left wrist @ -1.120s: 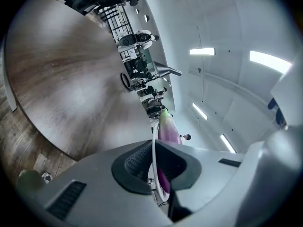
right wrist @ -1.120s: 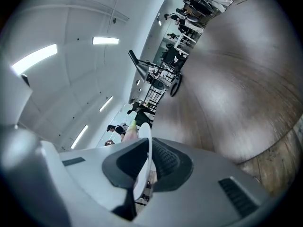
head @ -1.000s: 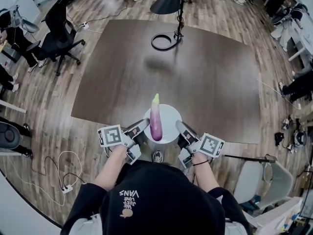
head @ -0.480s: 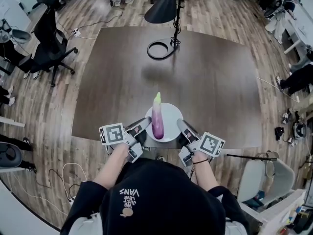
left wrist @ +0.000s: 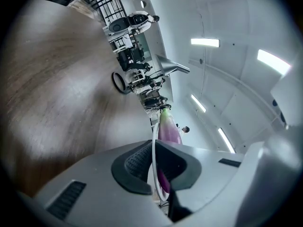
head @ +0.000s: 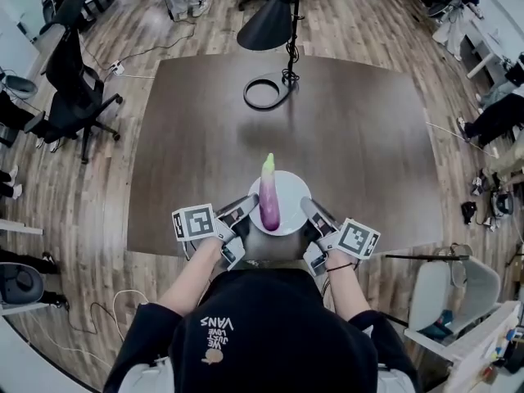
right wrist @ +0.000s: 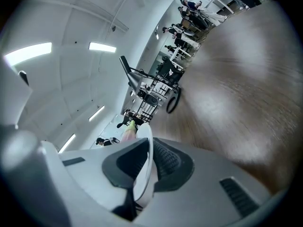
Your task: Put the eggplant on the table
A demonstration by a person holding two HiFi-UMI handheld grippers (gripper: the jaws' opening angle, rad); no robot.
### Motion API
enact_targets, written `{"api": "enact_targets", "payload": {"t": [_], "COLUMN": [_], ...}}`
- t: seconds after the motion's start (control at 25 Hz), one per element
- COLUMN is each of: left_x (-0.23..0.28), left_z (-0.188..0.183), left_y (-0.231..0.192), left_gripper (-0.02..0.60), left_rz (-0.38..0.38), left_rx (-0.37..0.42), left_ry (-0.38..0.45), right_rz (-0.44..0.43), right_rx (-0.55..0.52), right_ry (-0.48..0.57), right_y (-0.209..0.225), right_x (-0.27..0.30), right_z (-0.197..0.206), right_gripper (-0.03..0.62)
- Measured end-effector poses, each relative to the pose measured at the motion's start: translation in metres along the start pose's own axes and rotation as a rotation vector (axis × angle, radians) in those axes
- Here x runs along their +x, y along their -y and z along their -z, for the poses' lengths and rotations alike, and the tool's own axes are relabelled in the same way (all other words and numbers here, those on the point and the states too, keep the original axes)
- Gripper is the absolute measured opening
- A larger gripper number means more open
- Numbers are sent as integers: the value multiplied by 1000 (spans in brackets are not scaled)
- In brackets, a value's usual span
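A long purple eggplant (head: 269, 203) with a green tip lies across a round white plate (head: 289, 191), held over the near edge of the dark table (head: 344, 137). My left gripper (head: 245, 212) is shut on the plate's left rim, and my right gripper (head: 312, 213) is shut on its right rim. In the left gripper view the plate's rim (left wrist: 153, 150) runs between the jaws with the eggplant (left wrist: 169, 130) behind it. The right gripper view shows the white plate (right wrist: 143, 169) pinched between the pads and the eggplant's tip (right wrist: 129, 129) beyond.
A black desk lamp (head: 274, 19) with a ring base (head: 264, 93) stands at the table's far side. An office chair (head: 70, 80) sits at the left. Desks and seated people line the room's right edge.
Both grippers have carried the plate with the eggplant forward, from beyond the table's near edge to over it. The grip on the plate is unchanged.
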State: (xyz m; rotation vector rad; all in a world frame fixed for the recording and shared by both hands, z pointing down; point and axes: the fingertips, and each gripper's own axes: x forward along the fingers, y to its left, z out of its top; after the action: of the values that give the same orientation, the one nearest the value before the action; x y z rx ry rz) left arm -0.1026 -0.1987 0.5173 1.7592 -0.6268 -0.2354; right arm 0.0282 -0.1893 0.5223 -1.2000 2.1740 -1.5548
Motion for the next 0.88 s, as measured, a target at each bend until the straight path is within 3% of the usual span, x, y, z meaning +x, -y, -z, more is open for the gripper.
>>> {"api": "enact_targets", "payload": {"t": [0.28,0.52,0.88], "left_x": [20,37,67], "left_z": [-5,-10,-13], "left_y": [-9,-23,-55], "left_gripper": [25,26,26], "left_rz": [-11,-27,-82], "left_rx": [17,39,68], "left_ry": [-21,14,3], "right_rz": [17,-76,-18], "right_rx": [10,19,-2], "right_ry": [-16,-32,-70], "right_y": [16,22,69], "right_x": [5,22,39], "right_z": [-14,-27,-38], "right_gripper": [31,31,31]}}
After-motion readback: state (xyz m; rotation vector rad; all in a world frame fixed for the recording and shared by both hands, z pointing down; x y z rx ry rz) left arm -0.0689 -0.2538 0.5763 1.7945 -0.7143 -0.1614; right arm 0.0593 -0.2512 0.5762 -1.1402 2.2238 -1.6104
